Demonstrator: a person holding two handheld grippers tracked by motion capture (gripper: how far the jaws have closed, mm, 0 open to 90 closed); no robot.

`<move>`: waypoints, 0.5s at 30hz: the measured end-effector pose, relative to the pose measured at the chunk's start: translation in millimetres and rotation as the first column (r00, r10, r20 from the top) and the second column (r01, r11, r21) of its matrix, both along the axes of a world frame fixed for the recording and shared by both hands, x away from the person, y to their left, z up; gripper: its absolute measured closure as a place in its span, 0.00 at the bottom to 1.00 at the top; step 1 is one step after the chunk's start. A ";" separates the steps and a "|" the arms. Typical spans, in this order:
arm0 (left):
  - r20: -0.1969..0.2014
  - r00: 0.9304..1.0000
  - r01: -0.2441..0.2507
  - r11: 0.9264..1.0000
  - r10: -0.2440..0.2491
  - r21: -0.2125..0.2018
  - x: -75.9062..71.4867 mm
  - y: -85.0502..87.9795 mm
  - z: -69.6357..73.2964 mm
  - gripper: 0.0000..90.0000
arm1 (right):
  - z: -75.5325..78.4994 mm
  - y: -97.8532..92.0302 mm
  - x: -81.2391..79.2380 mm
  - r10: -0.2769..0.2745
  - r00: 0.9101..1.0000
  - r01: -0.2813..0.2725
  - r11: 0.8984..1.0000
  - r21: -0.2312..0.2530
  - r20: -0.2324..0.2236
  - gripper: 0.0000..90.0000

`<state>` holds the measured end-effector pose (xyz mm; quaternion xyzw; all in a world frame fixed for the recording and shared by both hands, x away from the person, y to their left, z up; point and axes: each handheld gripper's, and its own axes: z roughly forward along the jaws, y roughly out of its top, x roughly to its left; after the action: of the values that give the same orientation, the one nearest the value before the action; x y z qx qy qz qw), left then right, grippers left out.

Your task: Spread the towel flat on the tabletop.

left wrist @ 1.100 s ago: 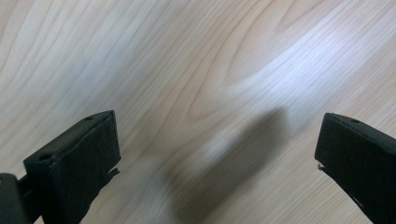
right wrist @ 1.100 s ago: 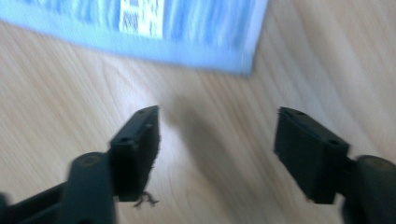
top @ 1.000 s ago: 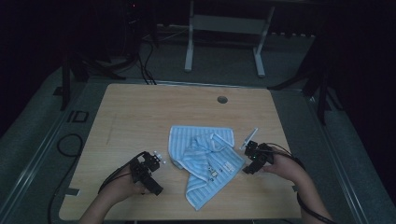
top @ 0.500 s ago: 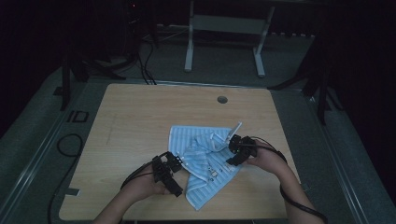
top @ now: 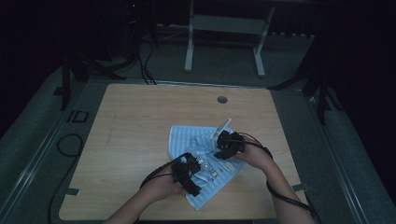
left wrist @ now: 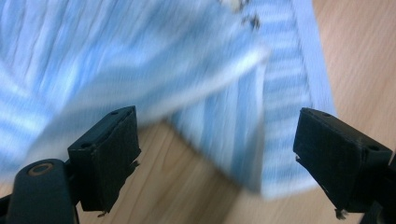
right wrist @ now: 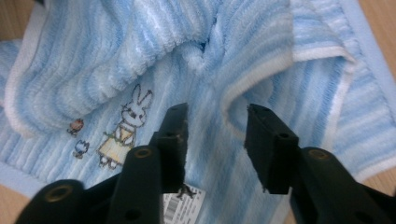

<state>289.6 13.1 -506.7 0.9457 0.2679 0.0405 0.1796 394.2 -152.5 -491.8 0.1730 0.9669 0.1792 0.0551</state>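
A light blue striped towel [top: 205, 156] lies crumpled on the wooden table [top: 140, 121], right of the middle. My left gripper [top: 187, 173] is at its near-left edge. In the left gripper view my left gripper [left wrist: 217, 116] stands wide open, with a folded corner of the towel [left wrist: 243, 107] lying between the jaws. My right gripper [top: 227, 144] is over the towel's right side. In the right gripper view my right gripper [right wrist: 215, 112] is open over a raised fold [right wrist: 252, 79], next to an embroidered rabbit [right wrist: 122, 133] and a barcode label [right wrist: 184, 203].
A round cable hole [top: 222, 99] sits near the table's far edge. Beyond the table stands a white metal frame [top: 224, 28]. Cables [top: 70, 144] lie on the dark floor to the left. Bare wood spreads left of and beyond the towel.
Both grippers have moved inward onto the towel: the left one rightward to its near-left edge, the right one leftward from the table's right side onto the folds.
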 end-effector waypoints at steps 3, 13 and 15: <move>0.022 1.000 0.006 1.000 -0.006 -0.004 0.5 -9.8 -3.7 0.16 | -4.0 1.7 0.9 0.003 1.000 -0.003 1.000 -0.012 0.007 0.79; 0.094 0.995 -0.027 1.000 0.027 0.000 8.5 -19.5 -11.8 0.53 | -6.6 -3.9 0.5 0.001 1.000 -0.001 1.000 -0.005 0.016 0.98; 0.110 0.993 -0.044 0.999 0.046 -0.025 9.3 -15.2 -7.9 0.68 | -6.2 -4.9 -0.4 -0.004 1.000 0.004 1.000 0.001 0.019 0.99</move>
<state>298.9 -2.1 -514.6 0.9336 0.2792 0.0938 0.2040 393.8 -157.4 -498.0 0.1732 0.9659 0.1812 0.0647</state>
